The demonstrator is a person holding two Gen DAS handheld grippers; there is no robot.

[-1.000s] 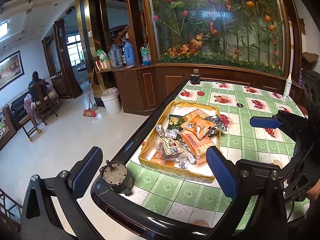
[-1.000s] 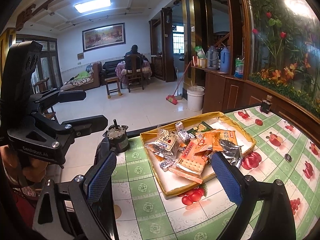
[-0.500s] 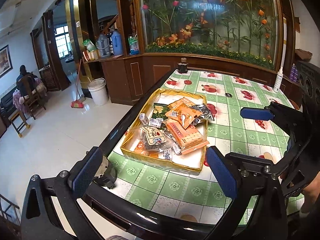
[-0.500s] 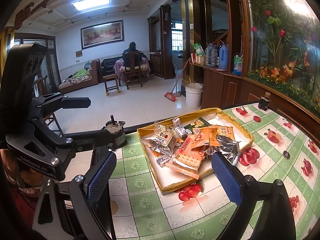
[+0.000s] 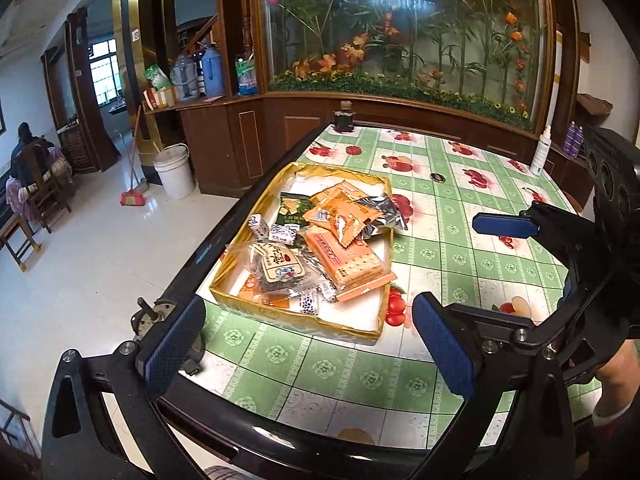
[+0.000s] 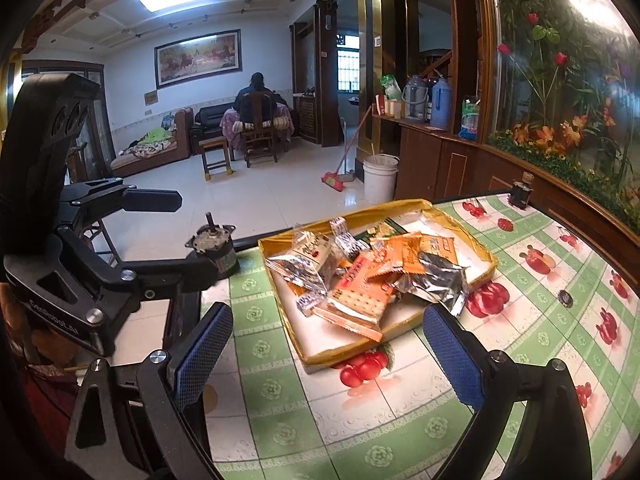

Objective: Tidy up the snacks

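Two grippers hover spread wide and empty over the fruit-print tablecloth [image 5: 460, 240]: the left gripper [image 5: 308, 340] at lower centre of its frame, the right gripper [image 6: 328, 352] likewise; snack packets [image 5: 340, 252] lie heaped in a gold tray [image 5: 280, 314] mid-frame, beyond both sets of blue pads

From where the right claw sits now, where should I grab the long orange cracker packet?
Take the long orange cracker packet by its near crimped end, coming from the table's near side. That end overhangs the pile inside the gold cardboard tray, flat and unobstructed, facing the open right claw.
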